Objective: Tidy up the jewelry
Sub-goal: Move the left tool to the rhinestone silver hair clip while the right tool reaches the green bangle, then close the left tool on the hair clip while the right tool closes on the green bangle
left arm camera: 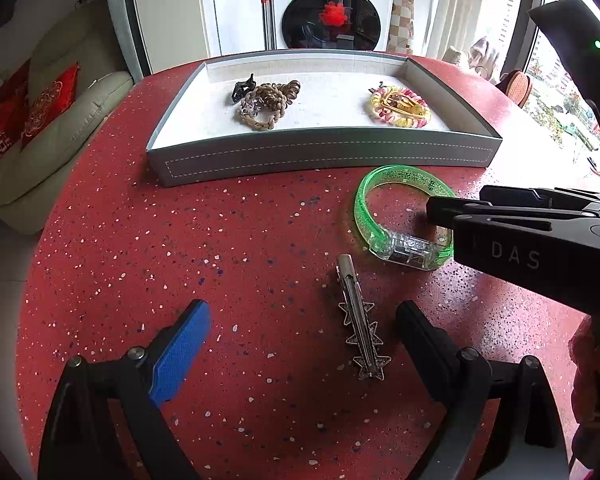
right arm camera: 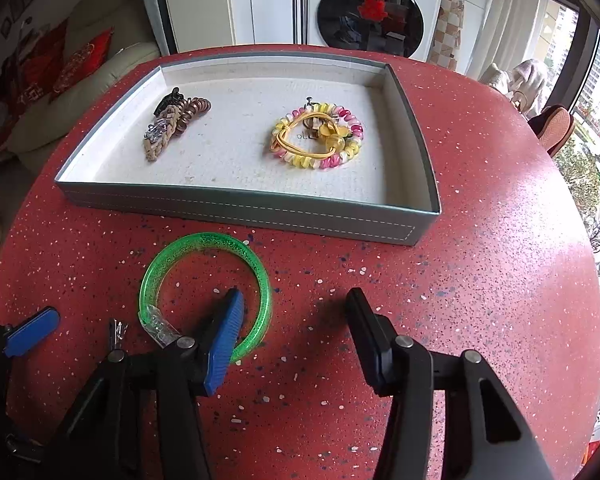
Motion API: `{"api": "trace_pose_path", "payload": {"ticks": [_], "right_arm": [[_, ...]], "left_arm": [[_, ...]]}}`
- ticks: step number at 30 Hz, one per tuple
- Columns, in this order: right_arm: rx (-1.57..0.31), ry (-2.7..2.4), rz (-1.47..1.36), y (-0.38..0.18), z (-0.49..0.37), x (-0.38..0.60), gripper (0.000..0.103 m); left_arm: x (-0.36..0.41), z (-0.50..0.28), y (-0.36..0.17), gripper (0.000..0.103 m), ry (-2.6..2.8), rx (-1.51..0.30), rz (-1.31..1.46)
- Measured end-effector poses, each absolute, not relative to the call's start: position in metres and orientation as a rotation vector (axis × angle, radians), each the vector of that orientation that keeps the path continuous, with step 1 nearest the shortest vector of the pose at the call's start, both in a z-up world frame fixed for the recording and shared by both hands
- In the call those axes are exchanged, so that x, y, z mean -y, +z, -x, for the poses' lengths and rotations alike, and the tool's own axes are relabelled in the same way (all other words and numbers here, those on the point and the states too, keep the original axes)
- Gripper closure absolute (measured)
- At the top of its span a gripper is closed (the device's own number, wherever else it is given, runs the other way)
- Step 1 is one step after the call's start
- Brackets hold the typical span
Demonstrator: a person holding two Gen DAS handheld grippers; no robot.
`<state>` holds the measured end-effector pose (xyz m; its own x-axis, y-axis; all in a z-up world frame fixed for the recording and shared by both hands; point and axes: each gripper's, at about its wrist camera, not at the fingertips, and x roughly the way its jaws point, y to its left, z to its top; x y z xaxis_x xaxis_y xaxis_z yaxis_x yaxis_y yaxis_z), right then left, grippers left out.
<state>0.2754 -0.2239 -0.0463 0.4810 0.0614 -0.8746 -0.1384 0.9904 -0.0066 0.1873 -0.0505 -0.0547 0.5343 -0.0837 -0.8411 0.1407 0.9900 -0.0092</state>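
A green glitter bangle [left arm camera: 364,196] [right arm camera: 204,240] lies on the red table in front of a grey tray [left arm camera: 324,156] [right arm camera: 236,208]. My right gripper [right arm camera: 296,300] is open, its left finger inside the bangle's ring and its right finger outside; it also shows in the left wrist view [left arm camera: 440,212]. A silver star hair clip [left arm camera: 360,320] lies between the fingers of my open left gripper [left arm camera: 304,316]. The tray holds a brown braided pile with a black claw clip [left arm camera: 264,100] [right arm camera: 172,120] and a yellow-pink coil tie pile [left arm camera: 400,106] [right arm camera: 320,136].
The red speckled round table [left arm camera: 180,240] [right arm camera: 480,240] ends close behind the tray. A sofa with red cushions [left arm camera: 60,120] stands to the left, a washing machine [left arm camera: 332,4] behind, a window to the right. My left gripper's blue pad [right arm camera: 32,332] shows at the lower left.
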Motion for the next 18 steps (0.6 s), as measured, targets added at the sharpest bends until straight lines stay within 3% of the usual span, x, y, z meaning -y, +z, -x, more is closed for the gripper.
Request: {"api": "trace_pose_path", "payload": {"ticks": [8, 10, 13, 16, 18], "right_arm": [[-1.06, 0.137, 0.092, -0.0456, -0.2744, 0.2195, 0.06], [-1.058, 0.141, 0.092, -0.0454, -0.2744, 0.2188, 0.062], [-1.054, 0.139, 0.091, -0.0454, -0.2736, 0.2189, 0.066], [-1.049, 0.14, 0.087, -0.045, -0.2725, 0.2206, 0.075], [-1.047, 0.149, 0.088, -0.0446, -0.2718, 0.221, 0.087]], "left_arm": [[0.0531, -0.1865, -0.0511, 0.009, -0.163, -0.991, -0.071], [0.0534, -0.1862, -0.0501, 0.016, -0.169, -0.987, -0.075], [0.0528, -0.1869, -0.0498, 0.02, -0.177, -0.99, -0.078], [0.0506, -0.1872, -0.0494, 0.023, -0.178, -0.988, -0.077], [0.0495, -0.1874, -0.049, 0.025, -0.178, -0.987, -0.076]]}}
